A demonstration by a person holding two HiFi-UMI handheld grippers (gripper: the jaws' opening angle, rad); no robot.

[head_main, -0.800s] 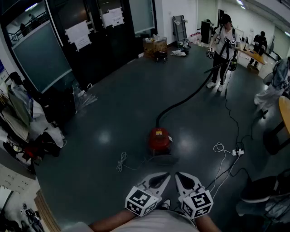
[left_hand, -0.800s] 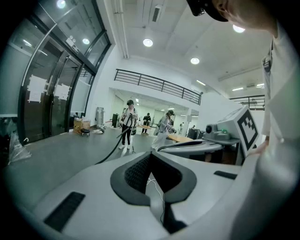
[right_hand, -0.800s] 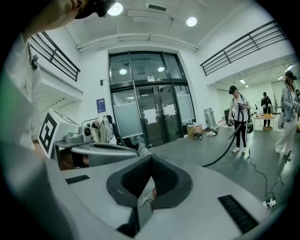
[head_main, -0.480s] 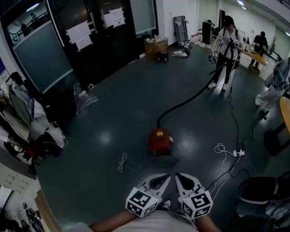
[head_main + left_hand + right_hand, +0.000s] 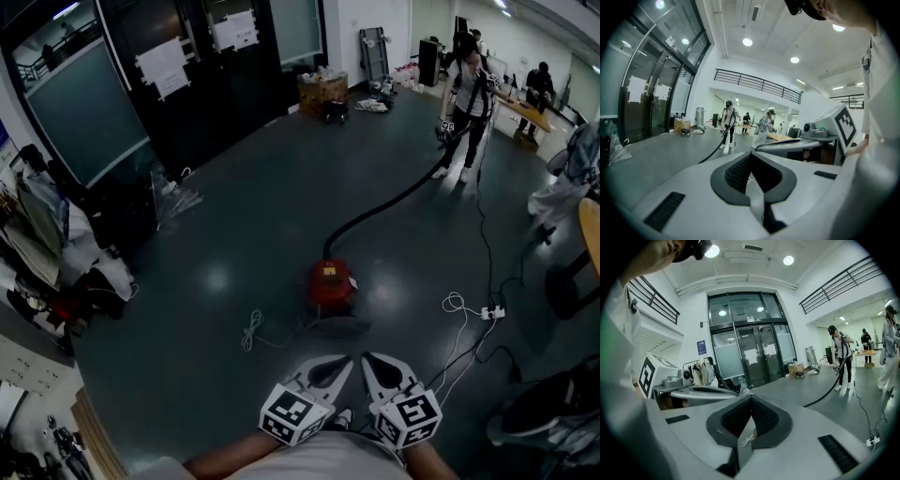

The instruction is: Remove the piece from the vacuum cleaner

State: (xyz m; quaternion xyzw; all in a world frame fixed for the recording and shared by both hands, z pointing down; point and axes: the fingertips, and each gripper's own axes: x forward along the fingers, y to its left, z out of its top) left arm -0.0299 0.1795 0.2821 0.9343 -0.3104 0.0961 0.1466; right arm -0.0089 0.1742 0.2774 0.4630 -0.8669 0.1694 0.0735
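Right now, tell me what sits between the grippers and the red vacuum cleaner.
Nothing visible: only floor separates the left gripper and right gripper from the vacuum cleaner. A white cable lies off to the left.

Left claw (image 5: pixel 750 155): lower centre of frame, jaws closed, tips touching.
Hose (image 5: pixel 711 153): black, trailing across the floor (image 5: pixel 656 159), centre left.
Person (image 5: pixel 728 123): mid-frame, holding the hose's far end.

Glossy plastic vacuum cleaner (image 5: pixel 329 284) on smooth, sheeny floor (image 5: pixel 234 225).
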